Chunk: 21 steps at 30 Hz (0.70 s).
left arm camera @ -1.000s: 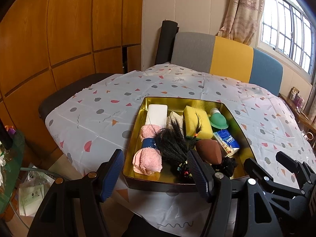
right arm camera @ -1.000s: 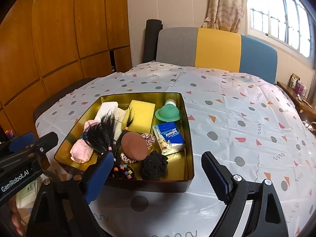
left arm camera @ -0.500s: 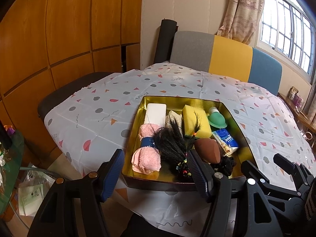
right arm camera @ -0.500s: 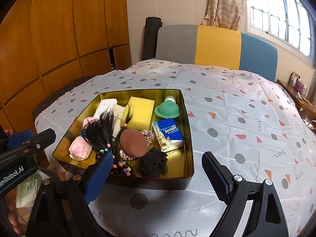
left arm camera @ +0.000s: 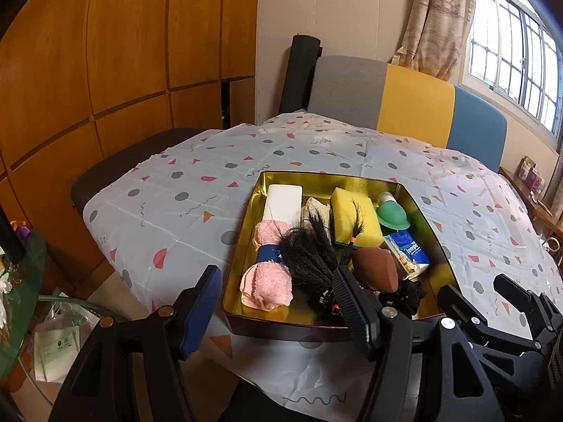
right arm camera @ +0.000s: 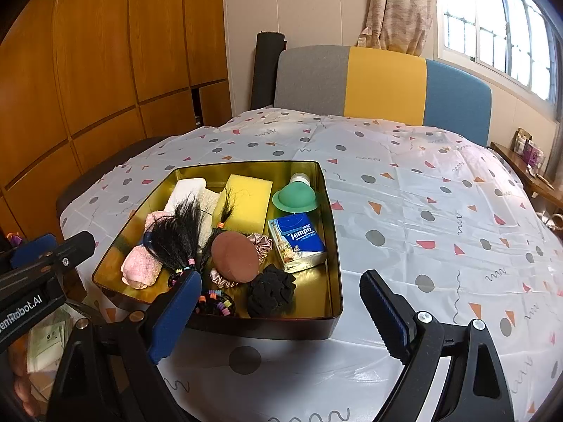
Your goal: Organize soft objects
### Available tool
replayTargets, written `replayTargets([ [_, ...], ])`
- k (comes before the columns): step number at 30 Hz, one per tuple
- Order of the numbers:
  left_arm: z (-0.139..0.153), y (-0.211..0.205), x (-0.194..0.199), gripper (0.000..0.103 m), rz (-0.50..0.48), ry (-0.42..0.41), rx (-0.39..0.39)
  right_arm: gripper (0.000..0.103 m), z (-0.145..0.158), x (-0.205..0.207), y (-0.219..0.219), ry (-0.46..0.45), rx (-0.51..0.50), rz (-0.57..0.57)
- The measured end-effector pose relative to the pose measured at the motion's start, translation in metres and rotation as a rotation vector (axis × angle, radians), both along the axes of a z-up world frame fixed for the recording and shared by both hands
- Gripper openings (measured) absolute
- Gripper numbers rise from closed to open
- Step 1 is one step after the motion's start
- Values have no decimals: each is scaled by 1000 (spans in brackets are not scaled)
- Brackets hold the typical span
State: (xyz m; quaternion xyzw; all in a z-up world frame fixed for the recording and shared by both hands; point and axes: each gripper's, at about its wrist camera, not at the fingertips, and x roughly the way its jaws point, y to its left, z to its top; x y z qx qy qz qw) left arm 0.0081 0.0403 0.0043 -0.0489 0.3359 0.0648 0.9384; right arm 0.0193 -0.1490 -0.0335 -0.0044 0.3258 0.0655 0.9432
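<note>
Both tools wide open and empty, short of the gold tray

Left tool [left arm camera: 274,306] and right tool [right arm camera: 281,311] hover at the tray's [right arm camera: 330,211] near edge on the desk [right arm camera: 422,190] — inside it lie a pink towel [left arm camera: 265,283], yellow sponge [right arm camera: 246,204], black scrunchie [right arm camera: 271,293] and tissue pack [right arm camera: 299,241].

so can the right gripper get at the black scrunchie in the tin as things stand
Probably yes. The right gripper is open and empty, and the black scrunchie lies uncovered near the tin's near wall, just ahead of it. Only that low wall stands between them, so it would need to come in from above.
</note>
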Motion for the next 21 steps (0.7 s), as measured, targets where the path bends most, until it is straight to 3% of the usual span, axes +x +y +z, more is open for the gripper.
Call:
replayTargets([
  [21, 0, 2, -2, 67, 11, -5, 9, 92, 3, -2, 1, -12, -2, -5],
])
